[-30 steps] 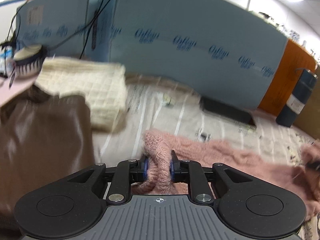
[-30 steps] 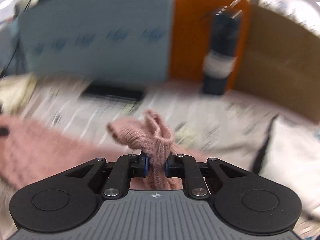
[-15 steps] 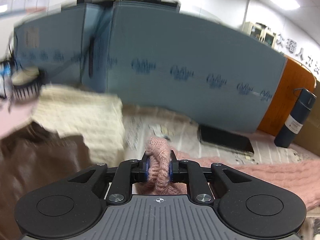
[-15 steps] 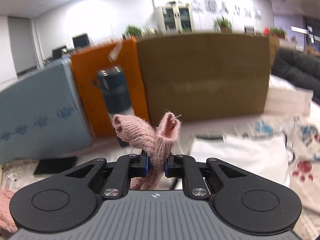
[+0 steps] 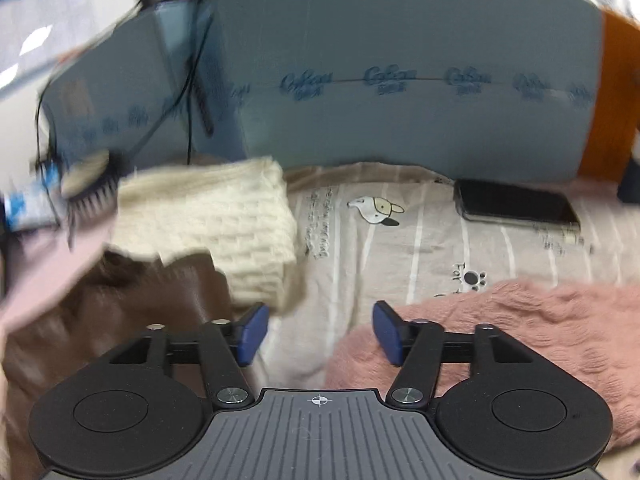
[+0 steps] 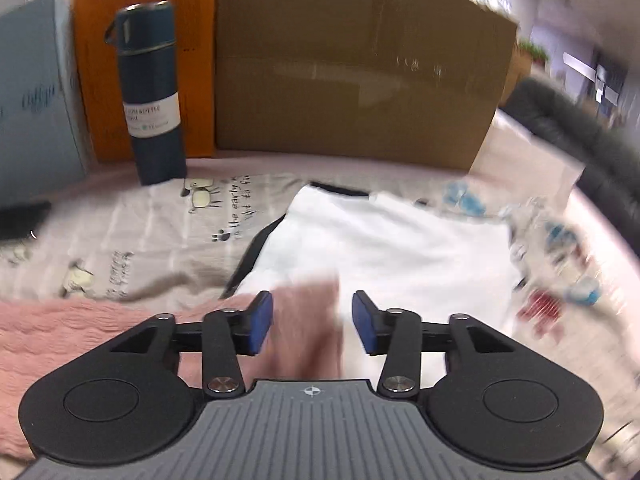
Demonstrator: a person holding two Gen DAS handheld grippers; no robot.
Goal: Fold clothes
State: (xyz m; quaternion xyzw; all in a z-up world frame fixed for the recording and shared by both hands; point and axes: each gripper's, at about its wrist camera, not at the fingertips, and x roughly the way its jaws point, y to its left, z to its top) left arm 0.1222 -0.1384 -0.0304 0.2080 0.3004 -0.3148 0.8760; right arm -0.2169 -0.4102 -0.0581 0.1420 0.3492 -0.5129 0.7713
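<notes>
A fuzzy pink knit sweater (image 5: 516, 332) lies on the printed sheet, low and right in the left wrist view. My left gripper (image 5: 318, 334) is open and empty at its left edge, over bare sheet. In the right wrist view the pink sweater (image 6: 80, 332) lies at the lower left, and a blurred pink end of it sits between the jaws. My right gripper (image 6: 312, 324) is open, with the pads apart from the cloth.
A folded cream knit (image 5: 216, 224), a brown garment (image 5: 120, 320) and a brush (image 5: 90, 184) lie left. A phone (image 5: 516, 206) lies by the blue board (image 5: 400, 80). A white garment (image 6: 380, 248), a dark blue flask (image 6: 150, 92) and a cardboard wall (image 6: 352, 72) are to the right.
Both grippers were shut on the pink sweater and held it up. Both have opened and let it go, and it now lies on the sheet.
</notes>
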